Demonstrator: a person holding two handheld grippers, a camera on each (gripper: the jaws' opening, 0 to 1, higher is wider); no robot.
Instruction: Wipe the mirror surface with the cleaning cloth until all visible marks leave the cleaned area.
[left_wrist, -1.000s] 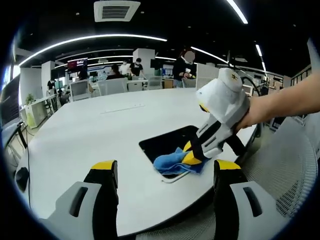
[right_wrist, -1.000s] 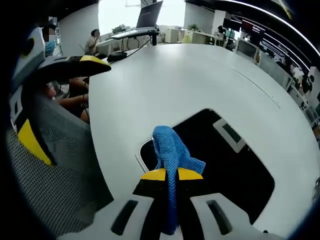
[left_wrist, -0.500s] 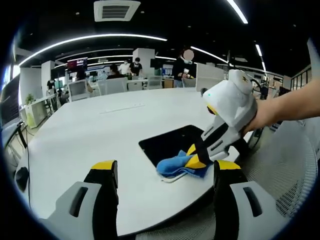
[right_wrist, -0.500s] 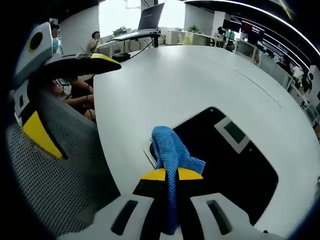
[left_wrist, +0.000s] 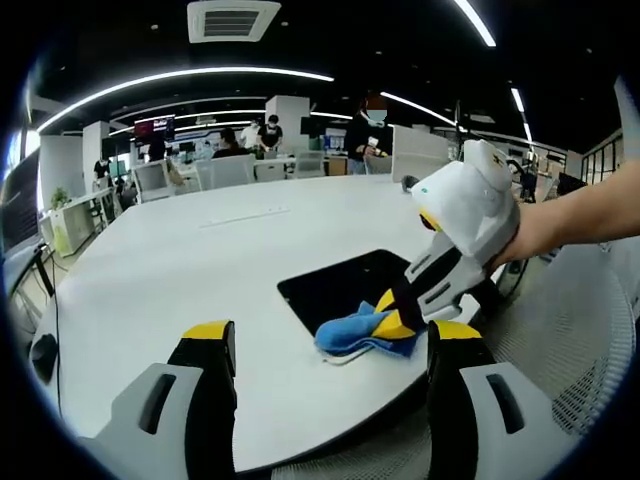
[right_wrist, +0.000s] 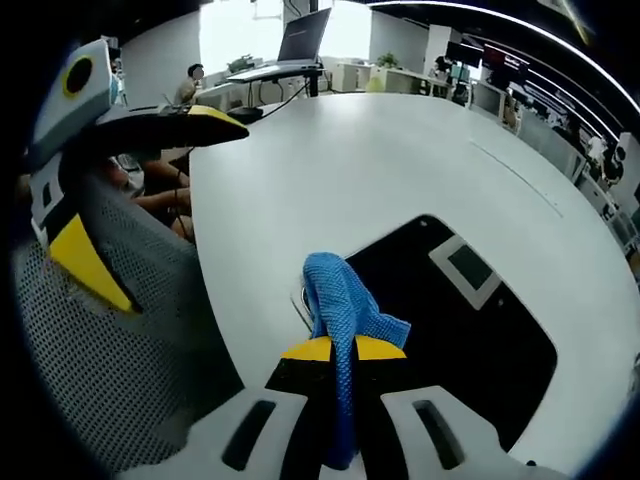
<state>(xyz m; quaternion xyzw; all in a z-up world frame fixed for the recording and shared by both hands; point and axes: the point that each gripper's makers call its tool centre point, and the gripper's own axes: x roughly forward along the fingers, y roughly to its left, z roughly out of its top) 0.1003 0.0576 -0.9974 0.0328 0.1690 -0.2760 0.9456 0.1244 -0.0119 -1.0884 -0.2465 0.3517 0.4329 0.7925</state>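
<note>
Here is the right gripper (right_wrist: 343, 350), jaws pressed together on the blue cloth (right_wrist: 343, 300); the cloth bunches up ahead of the yellow tips and a strip of it runs back down between the jaws; in the left gripper view the same right gripper (left_wrist: 395, 322) comes in from the right, held by a hand (left_wrist: 520, 240), pushing the cloth (left_wrist: 355, 332) down onto the near corner of the mirror (left_wrist: 340, 287); the mirror lies flat on the white table (left_wrist: 180, 270), a dark rectangle close to the table's edge, and in the right gripper view the mirror (right_wrist: 470, 340) reflects a pale ceiling panel; whether any marks sit on the glass is too fine to tell; the left gripper (left_wrist: 330, 345) hangs over the table edge, jaws spread wide with nothing between them, well short of the cloth; from the right gripper view the left gripper (right_wrist: 150, 125) shows at the upper left, above a mesh chair (right_wrist: 110, 350); people (left_wrist: 365, 135) stand among desks far behind.
</note>
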